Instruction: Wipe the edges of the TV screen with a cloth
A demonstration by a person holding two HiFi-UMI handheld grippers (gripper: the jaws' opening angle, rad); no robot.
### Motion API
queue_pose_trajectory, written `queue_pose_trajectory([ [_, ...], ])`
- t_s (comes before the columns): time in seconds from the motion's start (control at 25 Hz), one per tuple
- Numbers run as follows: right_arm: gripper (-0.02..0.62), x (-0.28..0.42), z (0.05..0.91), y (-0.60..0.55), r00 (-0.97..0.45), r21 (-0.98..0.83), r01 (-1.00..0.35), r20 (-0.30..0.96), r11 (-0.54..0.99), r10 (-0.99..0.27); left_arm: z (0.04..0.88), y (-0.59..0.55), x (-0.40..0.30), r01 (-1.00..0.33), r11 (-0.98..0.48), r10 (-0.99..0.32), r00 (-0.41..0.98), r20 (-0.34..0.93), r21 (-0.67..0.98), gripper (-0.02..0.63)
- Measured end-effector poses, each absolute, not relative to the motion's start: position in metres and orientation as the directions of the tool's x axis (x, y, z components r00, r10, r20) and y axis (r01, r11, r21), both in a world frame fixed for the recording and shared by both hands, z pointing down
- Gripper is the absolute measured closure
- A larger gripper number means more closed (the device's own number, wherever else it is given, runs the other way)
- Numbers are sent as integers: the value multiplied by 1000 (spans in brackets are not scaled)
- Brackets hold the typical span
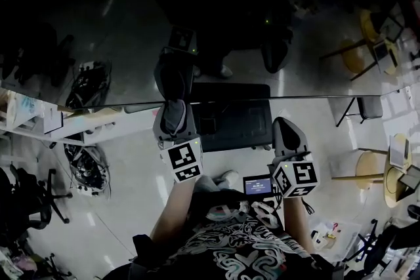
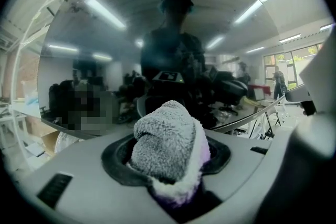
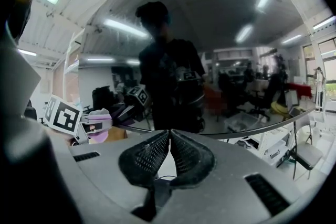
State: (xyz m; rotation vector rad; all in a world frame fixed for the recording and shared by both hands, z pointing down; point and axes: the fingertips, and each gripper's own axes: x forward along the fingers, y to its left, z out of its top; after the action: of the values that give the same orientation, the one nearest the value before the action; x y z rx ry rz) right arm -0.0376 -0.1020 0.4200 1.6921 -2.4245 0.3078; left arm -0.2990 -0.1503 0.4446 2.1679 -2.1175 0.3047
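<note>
Cloth (image 2: 165,136), a fleecy grey wad, clamped in left tool (image 2: 168,165); right tool (image 3: 169,136) closed empty, meshed pads (image 3: 149,157) touching.

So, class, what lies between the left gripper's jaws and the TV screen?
The grey cloth, clamped in the left gripper, before the TV screen; seen in the left gripper view.

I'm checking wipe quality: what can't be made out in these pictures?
- Whether the cloth touches the screen: in the head view the left gripper covers the spot; in the left gripper view the cloth itself hides it.
- Left jaws: left gripper view, buried under the cloth.
- Other edges of the screen: head view, too dark to trace.
- Dust or streaks: all views, reflections cover the screen.
</note>
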Motion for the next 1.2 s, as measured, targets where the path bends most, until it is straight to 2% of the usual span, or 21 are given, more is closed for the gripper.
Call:
queue_pose_trajectory([
  [0.44, 563, -41, 413, -61, -229, 3, -971, 268, 238, -936, 447, -152, -300, -993, -105, -980, 93, 177, -58, 400],
  [0.8, 563, -52, 394, -35, -147, 16, -988, 237, 155, -960, 449, -151, -302, -986, -164, -966, 156, 204, -21, 400],
  [1.2, 563, -51, 396, -26, -142, -9, -990, 245, 144, -959, 447, -148, -297, -984, -178, -965, 169, 202, -27, 400],
])
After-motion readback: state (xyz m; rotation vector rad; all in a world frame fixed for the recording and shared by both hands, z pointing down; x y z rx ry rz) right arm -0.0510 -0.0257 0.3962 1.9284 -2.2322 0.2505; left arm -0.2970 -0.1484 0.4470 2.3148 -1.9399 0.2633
